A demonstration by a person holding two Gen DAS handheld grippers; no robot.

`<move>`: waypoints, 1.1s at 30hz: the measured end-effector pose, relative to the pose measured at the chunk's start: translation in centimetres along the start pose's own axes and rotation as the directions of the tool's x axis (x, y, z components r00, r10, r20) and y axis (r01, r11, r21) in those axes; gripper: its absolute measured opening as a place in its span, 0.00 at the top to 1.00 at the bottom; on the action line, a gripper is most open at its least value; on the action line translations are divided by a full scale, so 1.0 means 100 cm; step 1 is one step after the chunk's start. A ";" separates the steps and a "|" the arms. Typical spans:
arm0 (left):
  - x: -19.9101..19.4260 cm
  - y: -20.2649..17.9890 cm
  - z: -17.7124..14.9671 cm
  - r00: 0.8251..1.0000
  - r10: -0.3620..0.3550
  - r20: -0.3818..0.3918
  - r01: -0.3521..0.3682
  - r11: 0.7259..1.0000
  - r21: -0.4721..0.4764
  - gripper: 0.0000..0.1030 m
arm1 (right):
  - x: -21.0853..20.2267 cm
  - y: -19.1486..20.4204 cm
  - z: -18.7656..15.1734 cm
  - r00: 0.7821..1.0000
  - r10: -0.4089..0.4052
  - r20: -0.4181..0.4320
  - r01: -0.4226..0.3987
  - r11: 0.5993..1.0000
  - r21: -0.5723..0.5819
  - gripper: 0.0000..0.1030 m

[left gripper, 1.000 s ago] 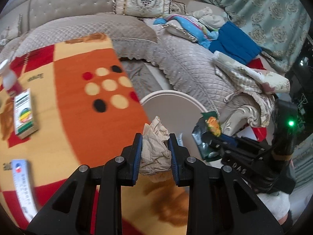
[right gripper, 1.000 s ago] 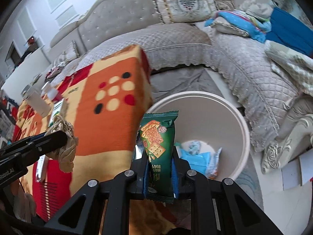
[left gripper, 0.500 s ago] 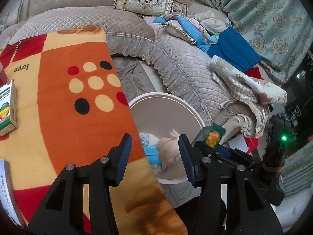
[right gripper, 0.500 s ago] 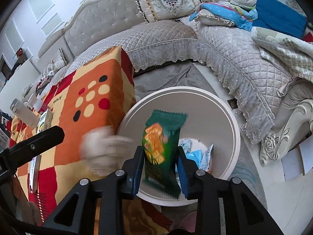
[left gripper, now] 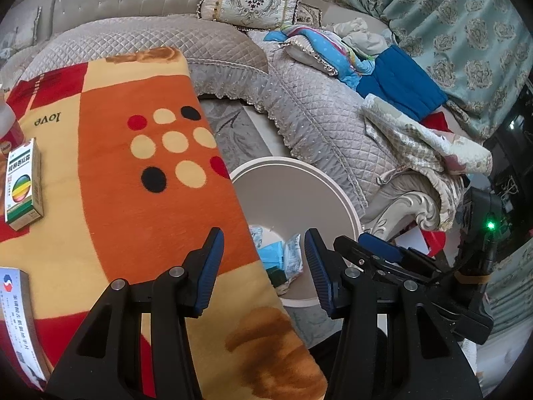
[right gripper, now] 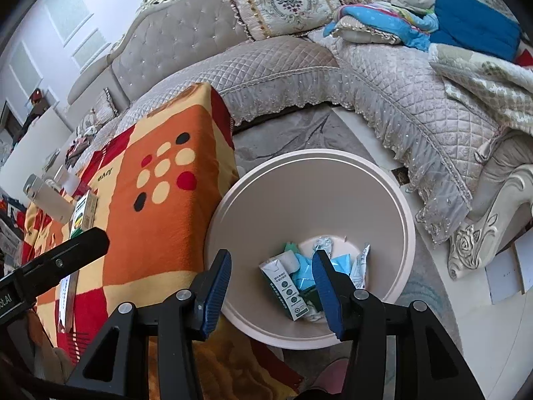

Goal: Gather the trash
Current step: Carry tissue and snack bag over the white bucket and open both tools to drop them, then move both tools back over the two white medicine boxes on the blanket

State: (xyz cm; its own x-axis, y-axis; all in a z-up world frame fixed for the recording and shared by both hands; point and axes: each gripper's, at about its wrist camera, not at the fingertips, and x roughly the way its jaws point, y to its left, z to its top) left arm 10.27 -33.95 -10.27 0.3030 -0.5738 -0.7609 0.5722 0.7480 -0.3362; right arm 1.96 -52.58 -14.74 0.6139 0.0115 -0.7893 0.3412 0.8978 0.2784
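Your two tongs, left (left gripper: 263,260) and right (right gripper: 271,278), have just spread, empty, above one bin (right gripper: 383,180).

Bin (right gripper: 396,206) mouth lies clear, hemmed by table (right gripper: 160,220) and sofa (right gripper: 399,100).

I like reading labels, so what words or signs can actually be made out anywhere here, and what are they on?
"love": woven into the blanket over the table, seen upside down.
Green medicine box: print too small to read.
White box at the left edge: print blurred.
Carton in the bin: print and round signs unreadable.
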 end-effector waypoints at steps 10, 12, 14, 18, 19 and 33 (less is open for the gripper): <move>-0.007 0.016 -0.004 0.999 0.049 0.009 -0.049 0.999 -0.019 0.53 | -0.002 0.016 -0.005 1.000 -0.017 0.000 0.017 0.999 -0.044 0.53; -0.010 0.022 -0.005 0.998 0.059 0.011 -0.058 0.998 -0.030 0.53 | -0.002 0.019 -0.005 1.000 -0.020 -0.002 0.019 0.999 -0.046 0.53; -0.013 0.029 -0.005 0.997 0.074 0.014 -0.073 0.996 -0.041 0.53 | -0.002 0.022 -0.006 1.000 -0.019 -0.003 0.018 0.999 -0.049 0.52; -0.024 0.043 -0.008 0.995 0.100 0.021 -0.098 0.993 -0.061 0.53 | -0.005 0.035 -0.006 1.000 -0.012 -0.001 0.012 0.998 -0.068 0.52; -0.027 0.048 -0.009 0.994 0.111 0.023 -0.109 0.992 -0.066 0.53 | -0.005 0.038 -0.006 1.000 -0.008 -0.001 0.008 0.997 -0.073 0.52; -0.084 0.141 -0.051 0.961 0.274 -0.040 -0.277 0.954 -0.117 0.46 | 0.011 0.116 -0.017 0.995 0.084 -0.056 -0.093 0.980 -0.176 0.40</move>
State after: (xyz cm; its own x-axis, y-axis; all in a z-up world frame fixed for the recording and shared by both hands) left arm 11.89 -16.91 -11.49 0.4176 -0.3326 -0.8456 0.3723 0.9115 -0.1747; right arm 5.36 -41.43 -13.33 0.5994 0.1120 -0.7926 0.1516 0.9564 0.2498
